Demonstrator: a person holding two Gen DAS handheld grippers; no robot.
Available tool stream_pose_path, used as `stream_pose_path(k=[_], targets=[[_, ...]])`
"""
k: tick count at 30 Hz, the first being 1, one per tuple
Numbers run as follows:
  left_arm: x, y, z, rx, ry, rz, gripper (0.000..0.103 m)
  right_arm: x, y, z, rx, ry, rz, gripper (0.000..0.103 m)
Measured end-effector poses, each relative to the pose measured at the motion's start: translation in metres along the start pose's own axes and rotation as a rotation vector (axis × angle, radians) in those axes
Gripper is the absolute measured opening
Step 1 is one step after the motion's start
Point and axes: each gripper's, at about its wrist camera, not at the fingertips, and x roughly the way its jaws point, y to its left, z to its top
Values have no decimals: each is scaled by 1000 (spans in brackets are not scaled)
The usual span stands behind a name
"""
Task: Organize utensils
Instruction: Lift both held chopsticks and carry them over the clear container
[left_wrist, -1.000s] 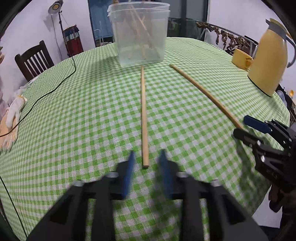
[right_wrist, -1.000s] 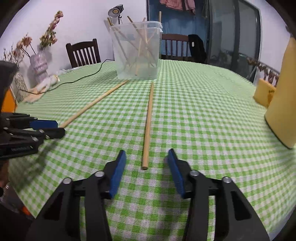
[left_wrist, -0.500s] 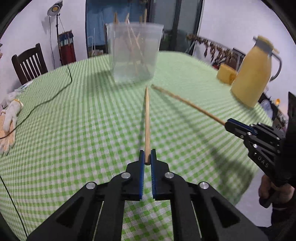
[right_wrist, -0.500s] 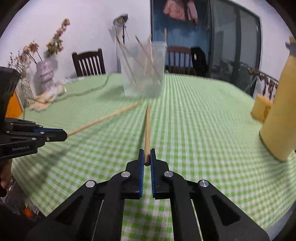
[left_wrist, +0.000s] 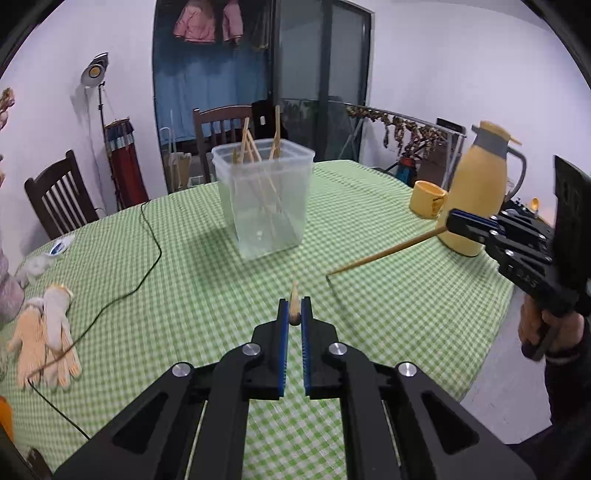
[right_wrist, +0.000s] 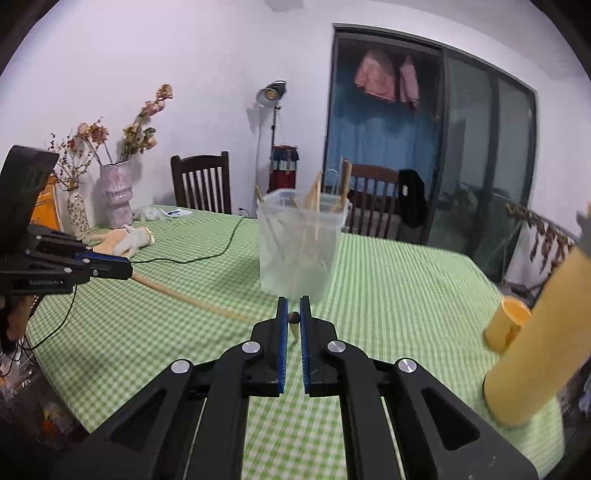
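A clear plastic tub (left_wrist: 264, 201) holding several wooden chopsticks stands mid-table; it also shows in the right wrist view (right_wrist: 301, 247). My left gripper (left_wrist: 294, 314) is shut on a wooden chopstick (left_wrist: 294, 299), lifted above the cloth and pointing at the tub. My right gripper (right_wrist: 294, 317) is shut on another chopstick (right_wrist: 294, 326), seen end-on. In the left wrist view the right gripper (left_wrist: 452, 221) holds its chopstick (left_wrist: 388, 253) in the air, right of the tub. In the right wrist view the left gripper (right_wrist: 127, 269) holds its chopstick (right_wrist: 184, 295).
The table has a green checked cloth (left_wrist: 177, 280). A yellow thermos jug (left_wrist: 478, 192) and yellow mug (left_wrist: 428, 197) stand at the right. Work gloves (left_wrist: 48, 332) and a black cable (left_wrist: 147, 266) lie at the left. Chairs (left_wrist: 59, 195) surround the table.
Both grippers closed on the two chopsticks that lay on the cloth and have lifted them off the table, now raised higher and angled toward the tub.
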Motion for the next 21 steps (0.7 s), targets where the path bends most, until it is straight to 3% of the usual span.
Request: stream_pose_path(k=[7, 10, 16, 21], targets=[[-9, 11, 44, 38, -26, -21, 3, 14, -13, 42, -18, 7, 72, 6], [0, 17, 72, 60, 7, -81, 3, 33, -28, 64, 14, 51, 115, 6], [29, 24, 108, 80, 44, -131, 4, 63, -45, 78, 37, 127, 147, 6], [40, 19, 130, 127, 39, -142, 4, 70, -47, 86, 36, 127, 147, 6]])
